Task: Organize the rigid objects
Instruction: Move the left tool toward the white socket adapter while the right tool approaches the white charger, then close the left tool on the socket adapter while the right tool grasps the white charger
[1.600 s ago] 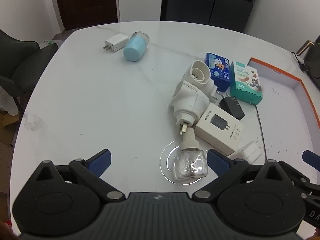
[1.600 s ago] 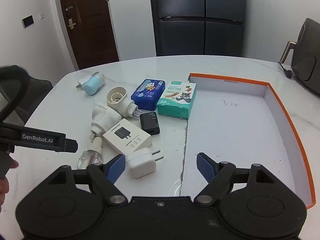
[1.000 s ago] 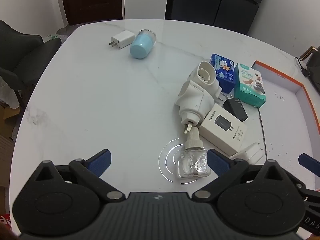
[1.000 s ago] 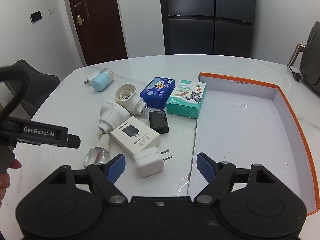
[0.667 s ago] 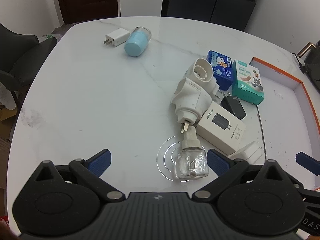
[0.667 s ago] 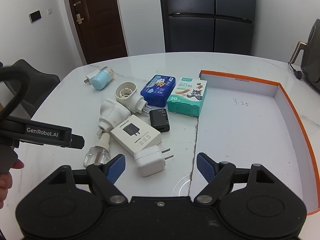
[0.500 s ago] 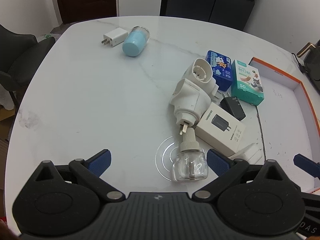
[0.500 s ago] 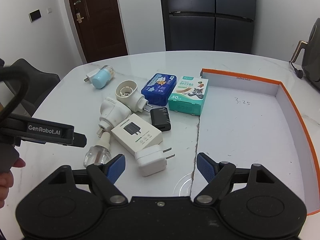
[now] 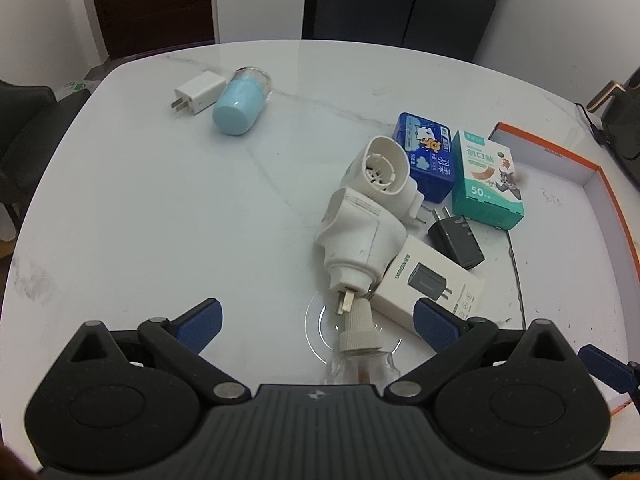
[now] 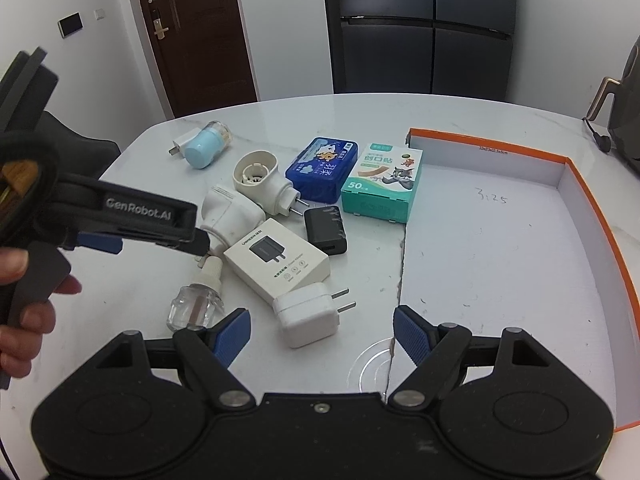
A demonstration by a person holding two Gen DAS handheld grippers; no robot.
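Note:
A pile of small items lies on the white table: a clear glass refill bottle, two white plug-in heaters, a white charger box, a black charger, a white plug, a blue tin and a green plaster box. My left gripper is open, with the bottle between its jaws. My right gripper is open over the white plug.
An orange-rimmed white tray lies on the right. A blue cup and a white charger lie at the far left of the table. A dark chair stands beyond the left edge.
My left gripper has moved forward and lower toward the bottle, which now sits closer between the jaws. My right gripper has edged forward a little. No object has moved.

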